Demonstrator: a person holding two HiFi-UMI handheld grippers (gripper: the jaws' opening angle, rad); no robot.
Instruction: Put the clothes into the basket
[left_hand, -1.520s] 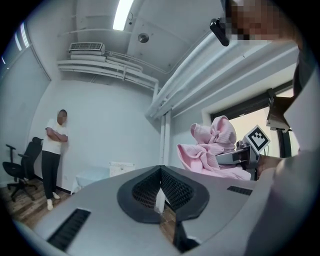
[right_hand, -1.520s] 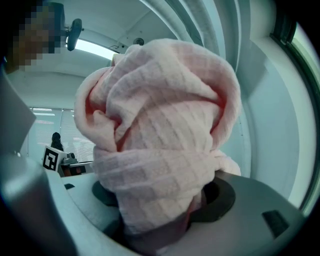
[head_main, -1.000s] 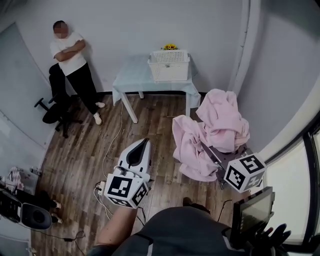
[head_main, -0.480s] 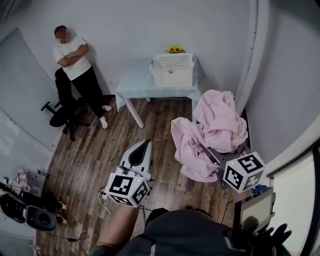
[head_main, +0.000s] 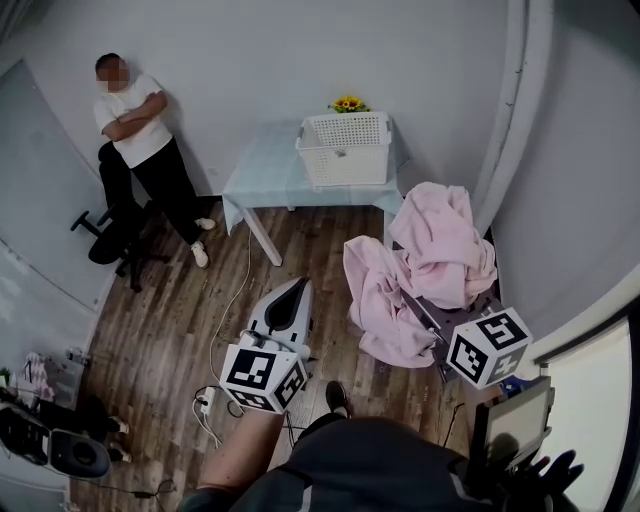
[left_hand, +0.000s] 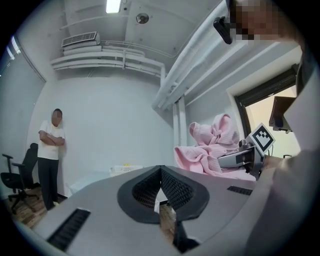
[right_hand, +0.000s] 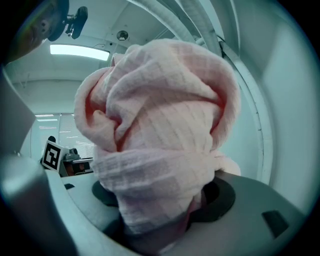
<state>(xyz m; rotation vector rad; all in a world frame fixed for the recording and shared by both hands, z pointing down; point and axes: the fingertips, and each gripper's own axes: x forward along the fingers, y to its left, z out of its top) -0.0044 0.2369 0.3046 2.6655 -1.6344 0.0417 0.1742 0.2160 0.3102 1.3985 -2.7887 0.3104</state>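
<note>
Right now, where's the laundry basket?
Head view, top centre: the white laundry basket sits on the right part of the light-blue table, yellow flowers just behind it, beyond the pink cloth bundle at right.

- Pale cloth-covered rectangular table (head_main: 262, 172): centre, against the far wall.
- White perforated plastic basket (head_main: 345, 148): on the table's right end.
- Yellow flowers (head_main: 348, 103): behind the basket.
- Standing person (head_main: 135, 130): left of the table, at the wall.
- Black office chair (head_main: 105, 225): just beside the person.
- Crumpled pink woven clothes (head_main: 430, 260): nearer, to the right, between the right gripper's (head_main: 418, 312) jaws.
- Left gripper (head_main: 288, 305): left of the clothes.
</note>
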